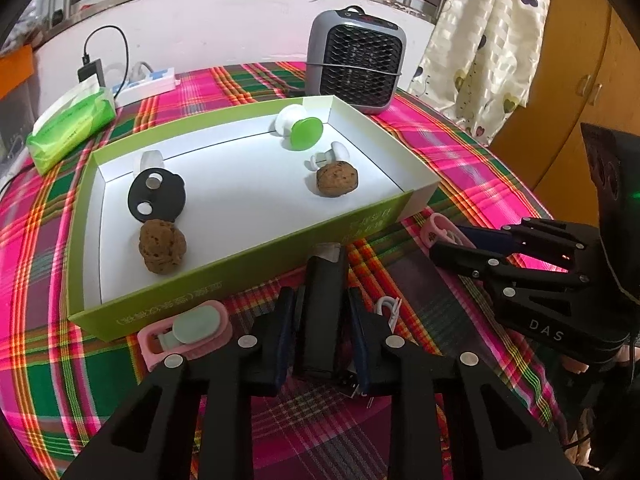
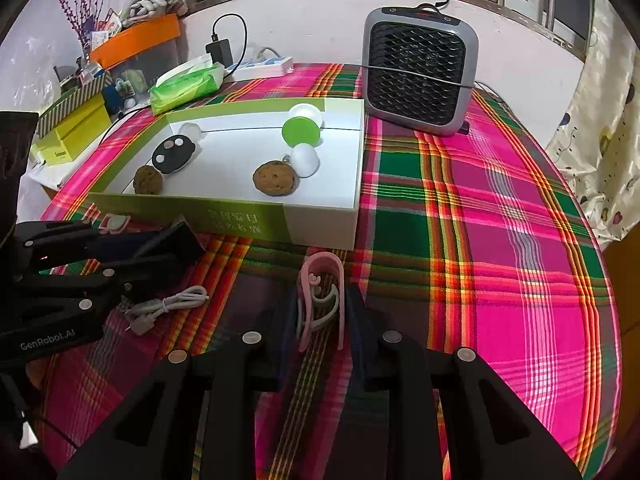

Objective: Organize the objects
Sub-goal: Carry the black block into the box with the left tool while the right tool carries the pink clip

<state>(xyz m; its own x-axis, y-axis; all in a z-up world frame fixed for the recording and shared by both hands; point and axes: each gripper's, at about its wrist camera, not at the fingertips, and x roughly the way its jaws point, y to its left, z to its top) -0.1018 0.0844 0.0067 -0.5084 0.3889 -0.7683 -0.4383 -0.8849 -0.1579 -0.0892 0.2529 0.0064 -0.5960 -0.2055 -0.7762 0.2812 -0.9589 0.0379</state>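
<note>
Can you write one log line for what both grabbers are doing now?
left gripper: shut on black block | right gripper: shut on pink clip | box: ahead

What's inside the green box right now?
In the box: two walnuts, a black disc, a clear knob behind it, a green-and-white piece and a white knob. The floor under them is hidden.

Home room: plaid tablecloth (image 2: 500,208), small heater (image 2: 420,68), tissue pack (image 2: 188,84), heart-print curtain (image 1: 484,40), barred window.
</note>
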